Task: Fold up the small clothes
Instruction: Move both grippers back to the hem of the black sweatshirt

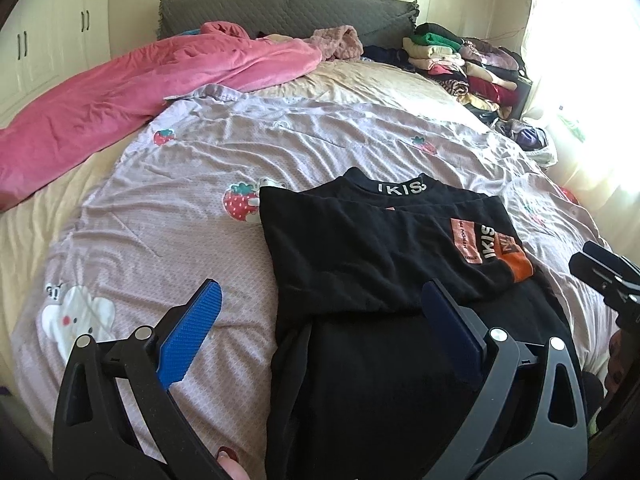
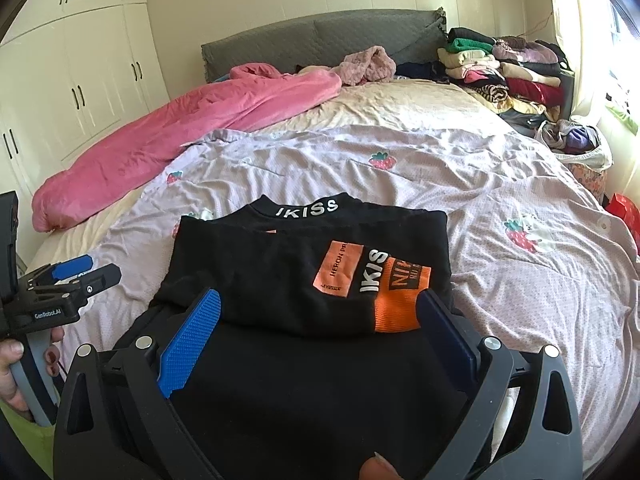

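A black top [image 1: 360, 248] with a white "IKISS" collar [image 1: 400, 188] lies on the lilac strawberry sheet [image 1: 160, 240]. Its sleeve with orange patches [image 2: 384, 280] is folded across the chest. My left gripper [image 1: 320, 312] hovers open over the top's left edge, one blue pad [image 1: 192, 340] above bare sheet and the other finger over black fabric. My right gripper [image 2: 320, 304] is open over the lower body of the black top [image 2: 280, 272], nothing between its fingers. Each gripper shows in the other's view: the left gripper [image 2: 76, 272], the right gripper [image 1: 604, 276].
A pink blanket [image 1: 120, 100] lies along the bed's far left. Stacks of folded clothes [image 1: 460, 60] sit at the far right by the grey headboard [image 1: 280, 8]. A bag of clothes [image 2: 576, 140] stands beside the bed. White wardrobes [image 2: 80, 80] line the left wall.
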Demonstrator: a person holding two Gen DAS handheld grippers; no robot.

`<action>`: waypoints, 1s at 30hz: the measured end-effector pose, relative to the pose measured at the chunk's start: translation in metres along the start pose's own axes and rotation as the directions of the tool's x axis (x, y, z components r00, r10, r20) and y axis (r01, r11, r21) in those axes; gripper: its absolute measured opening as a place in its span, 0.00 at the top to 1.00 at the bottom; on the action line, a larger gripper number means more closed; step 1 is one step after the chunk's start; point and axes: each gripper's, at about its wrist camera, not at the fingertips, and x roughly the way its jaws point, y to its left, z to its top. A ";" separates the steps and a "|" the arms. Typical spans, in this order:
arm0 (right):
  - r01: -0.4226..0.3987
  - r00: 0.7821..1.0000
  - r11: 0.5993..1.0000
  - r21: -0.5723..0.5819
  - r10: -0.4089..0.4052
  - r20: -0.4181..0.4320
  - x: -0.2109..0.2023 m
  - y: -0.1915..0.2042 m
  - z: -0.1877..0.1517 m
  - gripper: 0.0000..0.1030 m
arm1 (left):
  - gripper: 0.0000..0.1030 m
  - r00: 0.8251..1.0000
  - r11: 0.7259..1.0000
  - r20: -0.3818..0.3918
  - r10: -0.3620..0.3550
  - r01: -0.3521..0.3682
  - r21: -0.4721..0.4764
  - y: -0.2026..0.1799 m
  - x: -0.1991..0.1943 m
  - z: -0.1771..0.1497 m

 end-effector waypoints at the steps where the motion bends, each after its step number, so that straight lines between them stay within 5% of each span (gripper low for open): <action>1: 0.000 1.000 1.000 -0.001 0.000 0.003 -0.003 0.000 0.000 0.05 | 0.09 1.000 1.000 0.001 0.002 -0.002 -0.001 0.001 -0.002 -0.001; 30: 0.012 0.999 1.000 -0.013 -0.011 0.044 -0.050 -0.004 -0.010 0.05 | 0.09 0.999 0.999 -0.026 0.044 -0.044 -0.002 0.013 -0.034 -0.038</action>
